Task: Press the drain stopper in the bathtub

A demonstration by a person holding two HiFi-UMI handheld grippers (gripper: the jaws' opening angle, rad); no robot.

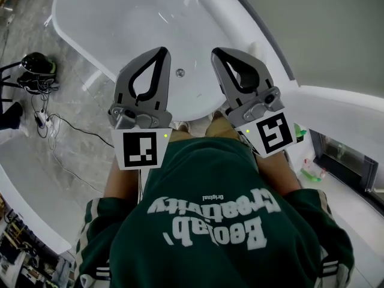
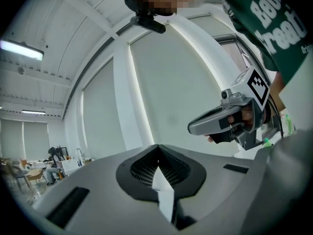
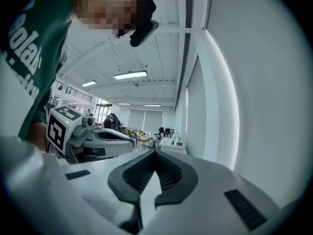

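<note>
The press looks not yet begun: left gripper point(image 1: 161, 53) and right gripper point(image 1: 217, 54), jaws together and empty, hover above the bathtub point(image 1: 90, 17), whose drain stopper point(image 1: 180, 72) sits untouched.

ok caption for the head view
left gripper and right gripper shut and empty above the bathtub, drain stopper untouched between them

Black gear point(image 1: 36, 69), trailing cables point(image 1: 72, 128) — marble floor point(image 1: 24, 32) (left side).

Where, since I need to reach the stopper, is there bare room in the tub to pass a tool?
The bathtub is bare all round the drain stopper. Crowded: the floor left of it, with a black device and cables.
</note>
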